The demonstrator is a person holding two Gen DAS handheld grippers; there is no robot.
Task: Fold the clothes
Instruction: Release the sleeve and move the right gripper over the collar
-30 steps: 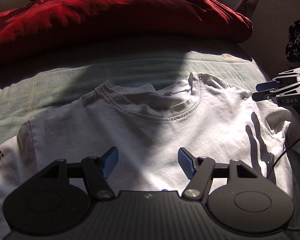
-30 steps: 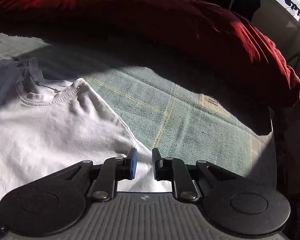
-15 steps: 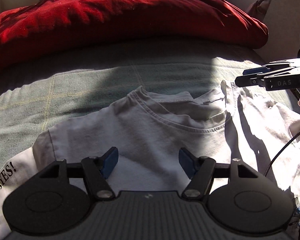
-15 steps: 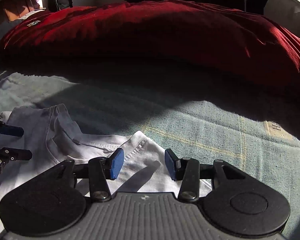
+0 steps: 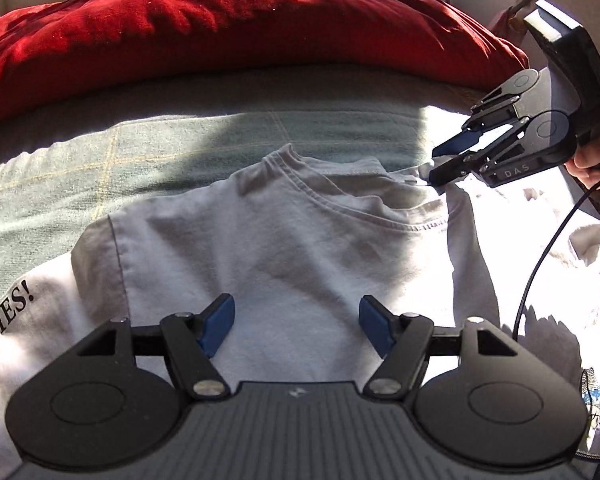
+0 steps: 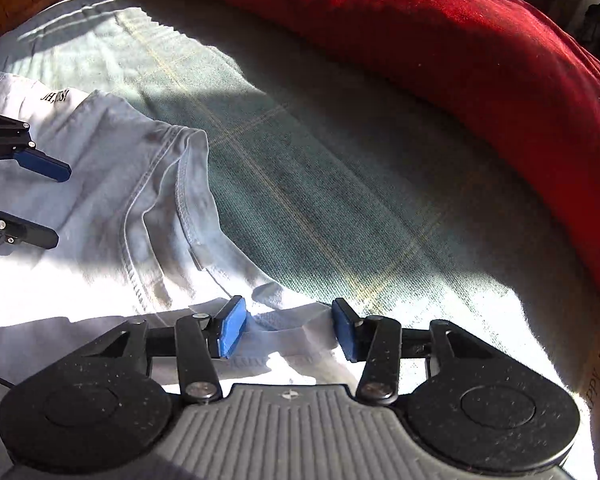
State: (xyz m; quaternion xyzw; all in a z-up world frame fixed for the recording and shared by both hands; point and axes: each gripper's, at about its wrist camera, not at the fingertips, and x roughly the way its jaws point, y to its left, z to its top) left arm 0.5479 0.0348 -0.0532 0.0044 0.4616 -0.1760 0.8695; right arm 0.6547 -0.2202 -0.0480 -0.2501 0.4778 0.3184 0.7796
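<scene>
A white T-shirt (image 5: 300,248) lies spread on a pale green bedcover (image 5: 148,148), its neck opening toward a big red cushion (image 5: 236,28) along the far side. The shirt's lower part runs out of both views beneath the tools, so its hem is hidden. Black lettering on the sleeve at the left edge of the left wrist view is cut off; only "YES!" reads clearly. A small coloured print at that view's lower right is too small to make out.

The left gripper (image 5: 296,326) hangs over the chest of the shirt with its blue pads wide apart and nothing between them. The right gripper (image 6: 286,330) is spread open as well, at the shirt's shoulder beside the collar (image 6: 184,184); a ridge of cloth sits between its pads, but they do not press on it. In the left wrist view its tips are at the collar's right end, and whether they touch the cloth I cannot tell. A hand (image 5: 590,160) holding it shows only in part, and a black cable (image 5: 540,264) trails over the shirt.

Bare bedcover lies between collar and cushion. Hard sun and shadow blur detail in the folds.
</scene>
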